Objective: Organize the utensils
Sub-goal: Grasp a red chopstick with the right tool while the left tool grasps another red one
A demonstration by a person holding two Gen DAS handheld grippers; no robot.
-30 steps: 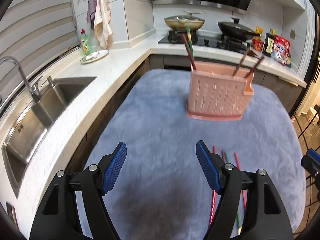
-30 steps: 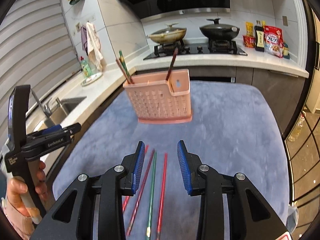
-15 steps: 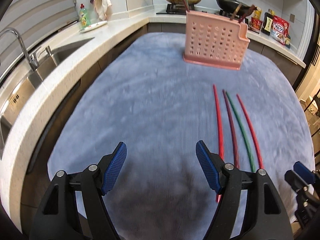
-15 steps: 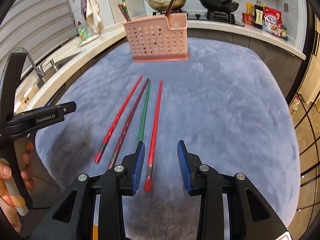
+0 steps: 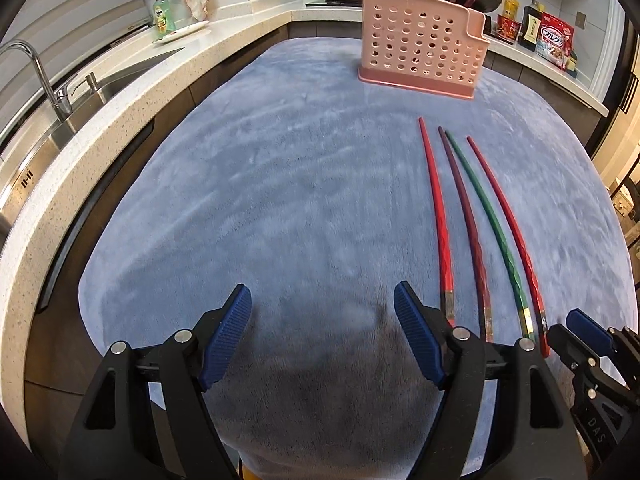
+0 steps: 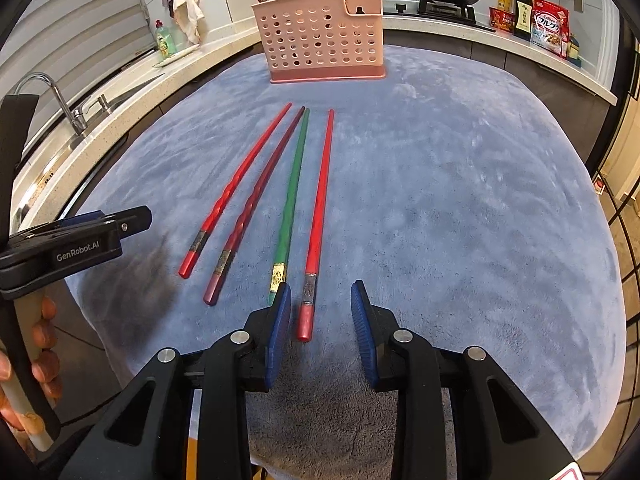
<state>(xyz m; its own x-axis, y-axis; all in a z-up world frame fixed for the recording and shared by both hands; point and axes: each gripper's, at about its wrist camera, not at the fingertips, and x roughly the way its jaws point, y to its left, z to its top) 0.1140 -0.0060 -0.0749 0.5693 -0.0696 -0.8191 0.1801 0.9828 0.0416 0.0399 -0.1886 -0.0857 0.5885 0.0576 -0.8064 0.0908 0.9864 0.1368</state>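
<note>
1. Right gripper (image 6: 317,307) jaws are closing around the butt of the rightmost red chopstick (image 6: 320,204), pads not yet touching; left gripper (image 5: 322,330) jaws stand wide, empty.
2. Four chopsticks lie on the blue-covered counter (image 6: 460,200), pink holder (image 6: 322,38) beyond.
3. Risk: the left pad snags the neighbouring green chopstick (image 6: 291,200); the stick rolls.

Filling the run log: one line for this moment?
phase: approach | right gripper: jaws closing around red chopstick, not gripping | left gripper: open, empty | basket: upright

Blue plush desk (image 6: 460,200), loaded up.
Four chopsticks (image 6: 294,196) lie side by side at centre; pink holder (image 6: 324,40) stands at 12 o'clock.
</note>
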